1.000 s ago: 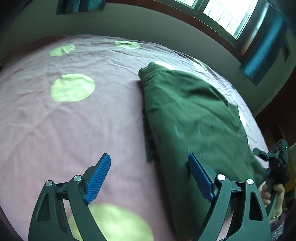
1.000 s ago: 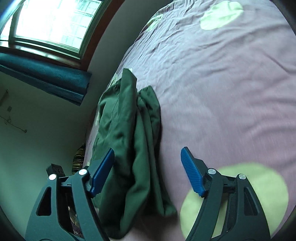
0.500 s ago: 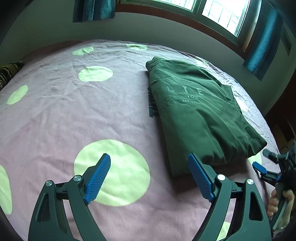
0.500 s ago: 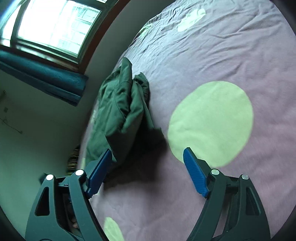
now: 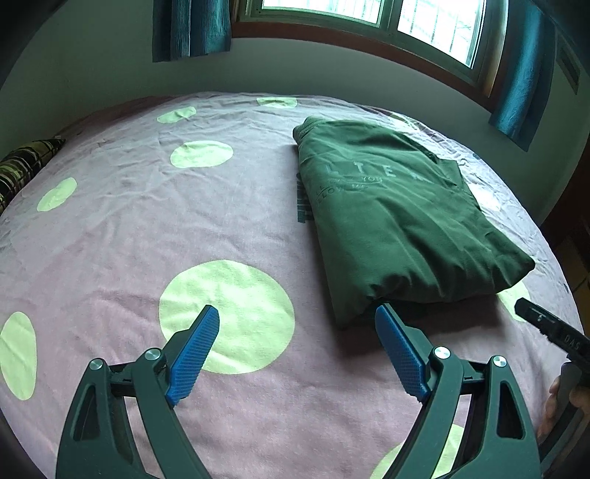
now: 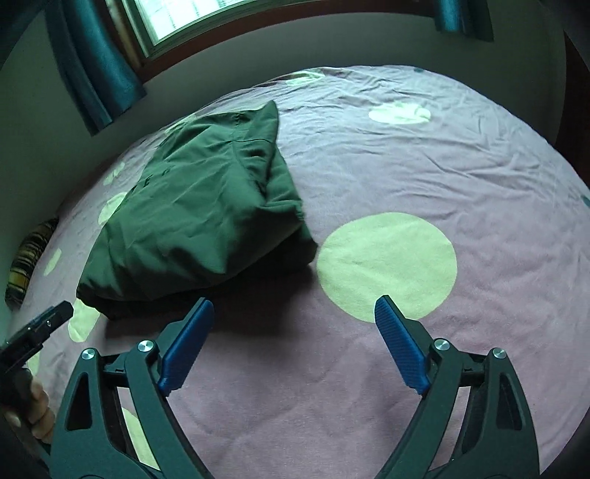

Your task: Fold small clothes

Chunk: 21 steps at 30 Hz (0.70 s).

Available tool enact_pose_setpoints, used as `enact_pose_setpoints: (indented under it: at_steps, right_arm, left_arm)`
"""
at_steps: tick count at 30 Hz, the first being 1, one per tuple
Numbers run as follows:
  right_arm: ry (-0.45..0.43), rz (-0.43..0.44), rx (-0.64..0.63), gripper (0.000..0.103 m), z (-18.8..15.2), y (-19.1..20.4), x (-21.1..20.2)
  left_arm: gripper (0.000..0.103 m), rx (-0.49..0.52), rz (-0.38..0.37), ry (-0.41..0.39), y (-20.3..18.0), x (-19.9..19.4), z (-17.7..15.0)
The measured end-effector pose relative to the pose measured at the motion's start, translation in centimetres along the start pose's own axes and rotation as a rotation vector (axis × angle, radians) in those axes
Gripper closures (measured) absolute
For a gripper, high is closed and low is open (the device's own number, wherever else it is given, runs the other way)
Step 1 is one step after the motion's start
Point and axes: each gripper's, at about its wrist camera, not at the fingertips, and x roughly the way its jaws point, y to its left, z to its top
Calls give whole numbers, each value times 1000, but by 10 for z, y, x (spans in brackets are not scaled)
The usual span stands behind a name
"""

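A dark green garment (image 5: pixel 398 217) lies folded into a thick rectangle on the bed, with faint lettering on top. It also shows in the right wrist view (image 6: pixel 199 217), left of centre. My left gripper (image 5: pixel 297 353) is open and empty, held above the sheet just in front of the garment's near edge. My right gripper (image 6: pixel 293 346) is open and empty, in front of and to the right of the garment. Neither gripper touches the cloth.
The bed has a pink sheet (image 5: pixel 147 228) with pale green dots. A striped pillow (image 5: pixel 22 165) lies at the far left edge. A wall with window and teal curtains (image 5: pixel 191 29) stands behind the bed. The other gripper's body (image 5: pixel 553 331) shows at right.
Both grippers have pulled back from the garment and risen; it now lies folded and farther off in both views. The jaws stayed open.
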Motion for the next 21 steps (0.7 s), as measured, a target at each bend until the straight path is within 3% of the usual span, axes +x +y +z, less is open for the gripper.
enact_pose_setpoints:
  at_steps: [21]
  right_arm:
    - [-53,-54,-86,13,2,29,-6]
  left_arm:
    - [17,30,57,-63,-14,-21,-5]
